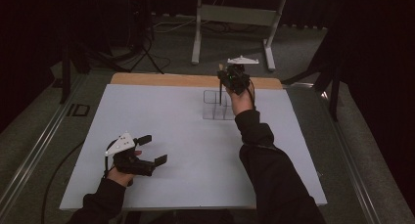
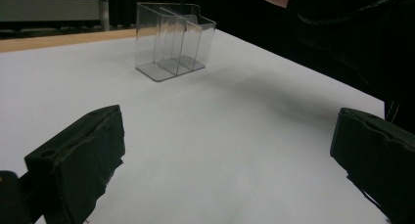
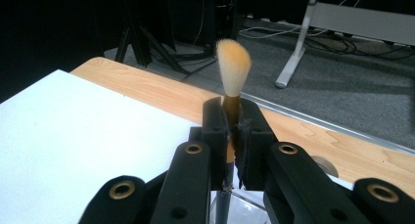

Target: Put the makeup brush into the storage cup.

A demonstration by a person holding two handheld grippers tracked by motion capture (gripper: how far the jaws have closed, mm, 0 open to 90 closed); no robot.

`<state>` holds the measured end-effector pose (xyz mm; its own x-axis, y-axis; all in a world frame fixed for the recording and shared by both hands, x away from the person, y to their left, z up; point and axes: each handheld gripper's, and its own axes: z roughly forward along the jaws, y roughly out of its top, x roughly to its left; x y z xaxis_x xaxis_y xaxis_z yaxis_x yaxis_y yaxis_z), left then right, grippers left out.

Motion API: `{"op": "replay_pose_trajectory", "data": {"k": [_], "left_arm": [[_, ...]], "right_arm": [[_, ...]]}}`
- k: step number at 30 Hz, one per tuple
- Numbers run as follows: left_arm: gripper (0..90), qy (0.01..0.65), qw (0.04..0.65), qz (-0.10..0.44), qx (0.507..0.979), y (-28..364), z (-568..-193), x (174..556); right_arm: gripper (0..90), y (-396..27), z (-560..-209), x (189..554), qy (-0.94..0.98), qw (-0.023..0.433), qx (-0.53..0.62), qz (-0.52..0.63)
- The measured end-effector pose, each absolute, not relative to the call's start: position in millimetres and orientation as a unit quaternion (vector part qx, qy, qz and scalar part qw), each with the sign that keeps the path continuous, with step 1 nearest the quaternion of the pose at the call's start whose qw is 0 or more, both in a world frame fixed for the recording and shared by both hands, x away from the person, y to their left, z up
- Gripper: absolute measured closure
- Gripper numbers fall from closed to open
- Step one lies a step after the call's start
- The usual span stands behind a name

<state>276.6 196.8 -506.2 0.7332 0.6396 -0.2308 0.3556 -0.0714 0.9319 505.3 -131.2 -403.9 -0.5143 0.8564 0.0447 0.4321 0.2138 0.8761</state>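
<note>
The brush point(image 3: 233, 72) stands upright between the jaws of the right gripper point(image 3: 230, 121), which are closed tight on its dark ferrule; the pale orange-tipped bristle tuft rises above the jaw tips, and the thin handle runs straight down below them. In the high view the right gripper point(image 1: 234, 78) hangs over the far part of the table, with the handle reaching down into the clear organiser point(image 1: 218, 105) directly beneath it. This organiser point(image 2: 172, 40) is a see-through box split by upright walls into several compartments; which one takes the handle cannot be told, and the other compartments look bare.

The left gripper point(image 1: 152, 149) lies low over the white table top point(image 1: 186, 150), well apart from the organiser and nearer the person, its jaws spread wide with nothing between them. Beyond the right gripper runs the wooden table edge point(image 3: 161, 92), then grey floor with a table frame point(image 1: 235, 18) and a tripod point(image 1: 142, 43). Nothing lies between the left gripper and the organiser.
</note>
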Motion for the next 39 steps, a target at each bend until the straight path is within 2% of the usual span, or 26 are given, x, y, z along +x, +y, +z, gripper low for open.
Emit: {"op": "replay_pose_trajectory", "data": {"k": [23, 26, 29, 30, 39], "left_arm": [[0.1, 0.347, 0.593, 0.121, 0.716, 198.1, -506.5, 276.1], [0.1, 0.348, 0.594, 0.123, 0.715, 198.3, -506.3, 276.0], [0.1, 0.348, 0.594, 0.121, 0.715, 198.6, -506.4, 276.2], [0.1, 0.347, 0.592, 0.123, 0.717, 198.6, -506.5, 276.3], [0.1, 0.348, 0.593, 0.122, 0.716, 198.9, -506.5, 276.4]], "right_arm": [[81.7, -134.8, -426.5, 507.1, 0.743, 0.222, 0.457, 0.435], [71.4, -134.7, -426.1, 507.2, 0.744, 0.224, 0.461, 0.429], [66.4, -134.7, -425.2, 507.8, 0.749, 0.221, 0.458, 0.424], [60.9, -134.8, -424.4, 508.1, 0.752, 0.221, 0.457, 0.42], [35.0, -136.2, -417.0, 506.6, 0.752, 0.207, 0.454, 0.43]]}}
